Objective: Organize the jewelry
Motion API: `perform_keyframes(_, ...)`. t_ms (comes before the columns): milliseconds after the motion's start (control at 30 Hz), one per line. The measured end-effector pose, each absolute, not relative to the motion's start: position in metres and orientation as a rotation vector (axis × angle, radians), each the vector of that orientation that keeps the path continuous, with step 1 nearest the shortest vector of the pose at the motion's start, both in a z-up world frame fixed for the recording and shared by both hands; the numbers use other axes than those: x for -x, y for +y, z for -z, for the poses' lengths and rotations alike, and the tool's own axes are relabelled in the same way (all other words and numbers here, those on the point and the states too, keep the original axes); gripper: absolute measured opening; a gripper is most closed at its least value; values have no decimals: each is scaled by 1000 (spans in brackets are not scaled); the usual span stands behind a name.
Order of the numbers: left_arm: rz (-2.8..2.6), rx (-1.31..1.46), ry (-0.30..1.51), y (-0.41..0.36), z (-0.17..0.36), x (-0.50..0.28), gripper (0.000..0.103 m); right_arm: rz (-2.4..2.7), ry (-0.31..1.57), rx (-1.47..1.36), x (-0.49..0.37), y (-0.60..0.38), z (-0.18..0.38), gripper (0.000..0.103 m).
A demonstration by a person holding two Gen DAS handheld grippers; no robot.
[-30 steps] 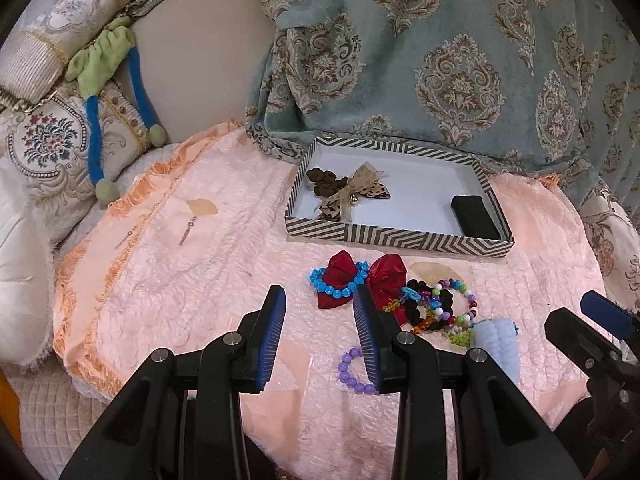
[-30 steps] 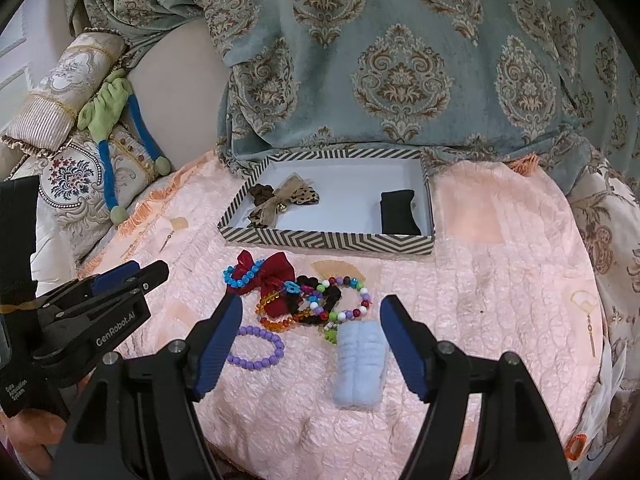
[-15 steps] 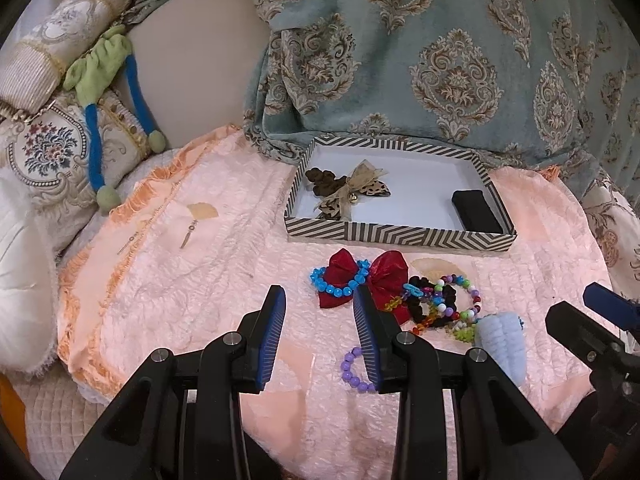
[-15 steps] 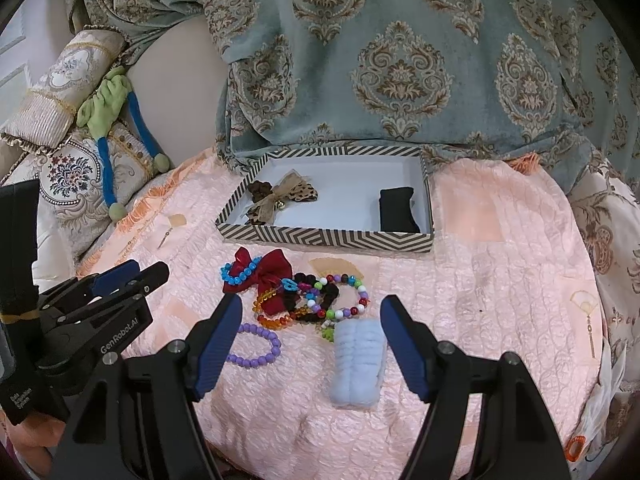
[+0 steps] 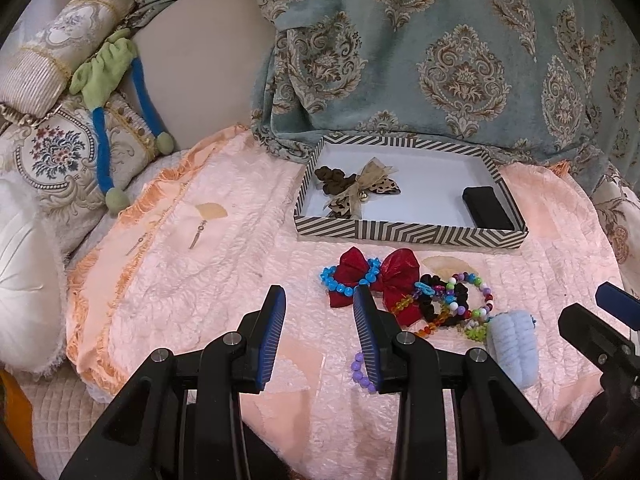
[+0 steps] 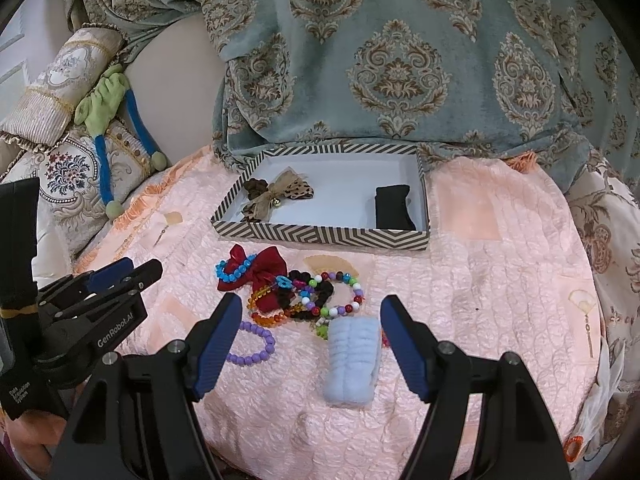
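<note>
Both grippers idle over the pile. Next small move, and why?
Probably lower the open right gripper onto the light blue scrunchie: it lies loose between its fingers, nearest item, while the striped box has room.

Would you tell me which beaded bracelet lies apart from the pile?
The plain purple beaded bracelet; the blue, orange and multicoloured ones overlap the red bow.
</note>
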State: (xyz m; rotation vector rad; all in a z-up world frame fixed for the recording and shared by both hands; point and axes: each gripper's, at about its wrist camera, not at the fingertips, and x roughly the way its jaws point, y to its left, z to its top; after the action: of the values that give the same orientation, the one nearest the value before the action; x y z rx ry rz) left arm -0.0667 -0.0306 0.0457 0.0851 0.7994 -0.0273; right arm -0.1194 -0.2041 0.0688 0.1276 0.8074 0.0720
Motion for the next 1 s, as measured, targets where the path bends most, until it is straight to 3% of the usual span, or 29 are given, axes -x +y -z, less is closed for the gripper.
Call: perform_keyframes(1000,32,-68,816,-24,-42,65,18,-71,812,-123,121,-203,-64,75)
